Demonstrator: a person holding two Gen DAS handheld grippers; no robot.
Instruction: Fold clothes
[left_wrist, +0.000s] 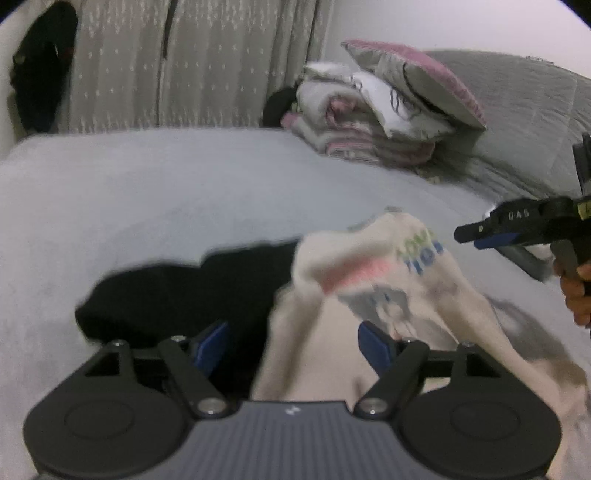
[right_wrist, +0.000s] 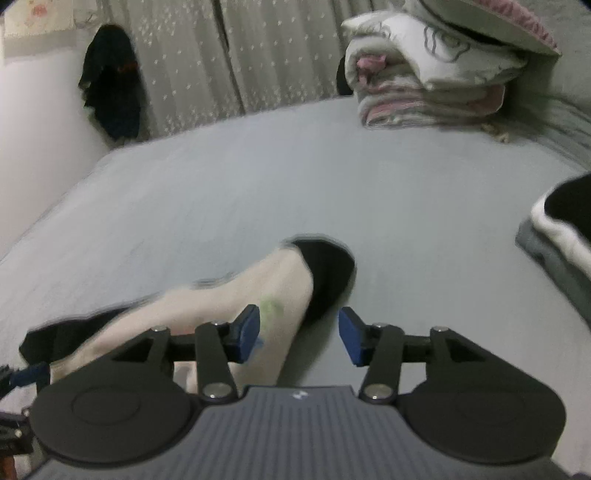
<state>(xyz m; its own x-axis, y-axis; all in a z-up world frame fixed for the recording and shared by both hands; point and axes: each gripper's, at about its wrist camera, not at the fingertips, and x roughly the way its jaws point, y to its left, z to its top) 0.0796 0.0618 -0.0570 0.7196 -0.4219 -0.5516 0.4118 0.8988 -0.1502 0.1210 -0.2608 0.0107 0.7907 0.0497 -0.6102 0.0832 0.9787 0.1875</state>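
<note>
Cream shirt (left_wrist: 369, 280) loose between unclenched left gripper (left_wrist: 295, 347) and right gripper (right_wrist: 299, 332); may crumple over black garment (left_wrist: 177, 295), near bed (left_wrist: 184, 192) edge.

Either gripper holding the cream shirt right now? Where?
No. Left gripper and right gripper both stand open; the cream printed shirt lies loose between the left's pads.
</note>
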